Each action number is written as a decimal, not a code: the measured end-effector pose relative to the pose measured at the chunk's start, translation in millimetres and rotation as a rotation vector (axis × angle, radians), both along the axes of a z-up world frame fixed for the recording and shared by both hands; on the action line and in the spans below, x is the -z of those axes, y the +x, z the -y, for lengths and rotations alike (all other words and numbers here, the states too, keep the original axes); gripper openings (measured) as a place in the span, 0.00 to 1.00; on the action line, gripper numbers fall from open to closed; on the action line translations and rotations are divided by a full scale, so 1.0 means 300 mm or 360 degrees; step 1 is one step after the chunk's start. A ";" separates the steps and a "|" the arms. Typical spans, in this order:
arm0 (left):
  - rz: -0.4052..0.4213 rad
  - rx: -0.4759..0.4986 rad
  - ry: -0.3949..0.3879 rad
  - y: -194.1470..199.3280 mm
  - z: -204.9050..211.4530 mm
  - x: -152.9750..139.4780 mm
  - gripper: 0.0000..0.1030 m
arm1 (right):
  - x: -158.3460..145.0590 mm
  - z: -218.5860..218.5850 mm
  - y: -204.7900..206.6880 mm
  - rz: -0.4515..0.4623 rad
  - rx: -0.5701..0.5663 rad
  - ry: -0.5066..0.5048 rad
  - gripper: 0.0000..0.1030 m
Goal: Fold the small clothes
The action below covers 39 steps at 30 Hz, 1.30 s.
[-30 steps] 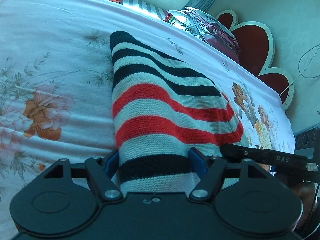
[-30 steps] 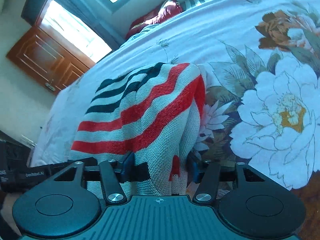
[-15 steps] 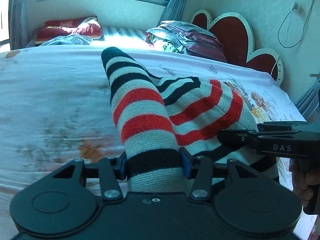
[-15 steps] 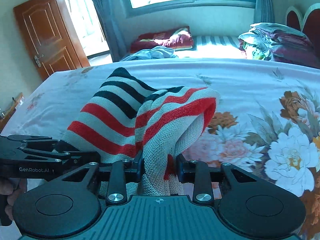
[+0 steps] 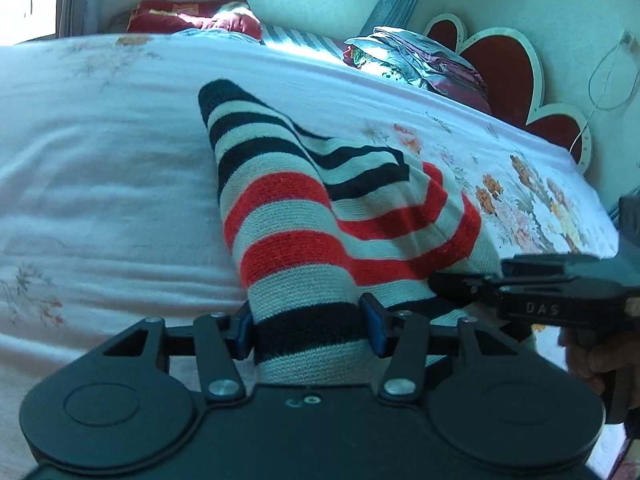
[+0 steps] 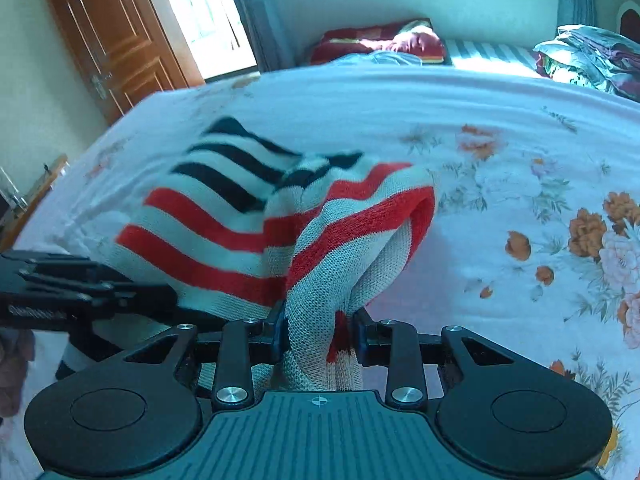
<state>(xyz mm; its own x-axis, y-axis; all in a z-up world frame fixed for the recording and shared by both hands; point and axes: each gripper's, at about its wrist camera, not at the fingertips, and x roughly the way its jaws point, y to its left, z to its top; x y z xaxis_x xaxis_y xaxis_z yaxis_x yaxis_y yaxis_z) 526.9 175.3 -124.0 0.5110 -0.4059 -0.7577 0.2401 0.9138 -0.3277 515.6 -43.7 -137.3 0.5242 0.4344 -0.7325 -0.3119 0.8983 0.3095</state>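
Observation:
A small knitted garment with red, black and pale grey stripes [image 5: 288, 216] is lifted at its near edge, its far end resting on the floral bedsheet [image 5: 100, 184]. My left gripper [image 5: 310, 328] is shut on the near left part of the garment. My right gripper [image 6: 320, 332] is shut on a bunched near right part of the garment [image 6: 320, 248]. The right gripper also shows at the right of the left wrist view [image 5: 452, 284]. The left gripper also shows at the left of the right wrist view [image 6: 160, 300]. The cloth sags and folds between the two grippers.
A pile of folded bedding [image 5: 420, 60] lies at the head of the bed by a red heart-shaped headboard [image 5: 496, 60]. A red pillow [image 6: 384, 40] lies under the window. A wooden door [image 6: 112, 36] stands at the far left.
Both grippers have lifted the near edge of the garment off the bed and tilted up, then dipped slightly. The garment has bunched between them, its far end still on the sheet.

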 end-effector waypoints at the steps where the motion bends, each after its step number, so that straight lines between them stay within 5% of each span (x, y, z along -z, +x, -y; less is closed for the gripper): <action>1: -0.0002 -0.0017 -0.0037 0.002 -0.009 0.009 0.54 | 0.026 0.029 -0.002 -0.0026 0.0050 0.0090 0.35; 4: 0.0033 -0.0006 -0.0051 -0.007 -0.018 0.018 0.63 | 0.044 0.096 0.016 -0.0152 0.0132 0.0263 0.35; 7: 0.0121 0.0010 -0.0023 -0.040 -0.056 -0.020 0.71 | 0.017 0.104 0.029 -0.0158 0.0099 0.0231 0.42; 10: 0.0282 -0.0056 -0.0077 -0.073 -0.135 -0.088 0.64 | -0.077 0.117 -0.010 0.0046 0.0157 0.0129 0.44; 12: 0.0318 -0.0076 -0.0140 -0.057 -0.166 -0.115 0.39 | -0.137 0.101 -0.033 0.0161 0.0140 0.0065 0.44; 15: 0.0315 0.0030 -0.0158 -0.001 -0.128 -0.128 0.27 | -0.177 0.037 -0.020 0.0283 0.0087 -0.0074 0.43; 17: 0.0275 0.0133 -0.0121 0.030 -0.069 -0.105 0.27 | -0.161 -0.004 0.000 0.0258 0.0034 -0.0147 0.28; 20: 0.0191 0.0158 0.0018 0.056 -0.007 -0.044 0.26 | -0.054 -0.038 0.045 0.0109 0.0023 -0.0367 0.27; 28: 0.0246 0.0106 0.0024 -0.066 -0.057 -0.077 0.26 | -0.123 0.028 -0.089 0.0253 0.0111 -0.0239 0.27; 31: 0.0240 0.0045 -0.0018 -0.113 -0.097 -0.055 0.28 | -0.138 0.020 -0.187 0.0231 0.0028 -0.0206 0.27; 34: 0.0219 -0.0037 -0.0104 -0.121 -0.114 -0.048 0.31 | -0.063 -0.019 -0.224 0.0139 -0.0003 -0.0355 0.27; 39: 0.0254 -0.0068 -0.0067 -0.191 -0.100 -0.091 0.28 | -0.124 0.021 -0.260 0.0184 0.0125 -0.0192 0.27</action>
<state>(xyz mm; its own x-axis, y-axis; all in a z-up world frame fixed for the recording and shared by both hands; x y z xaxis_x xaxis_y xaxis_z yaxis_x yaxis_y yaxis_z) 469.4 205.2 -96.6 0.6410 -0.4111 -0.6482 0.2535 0.9105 -0.3268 437.6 -49.9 -100.1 0.6366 0.3014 -0.7099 -0.2667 0.9497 0.1640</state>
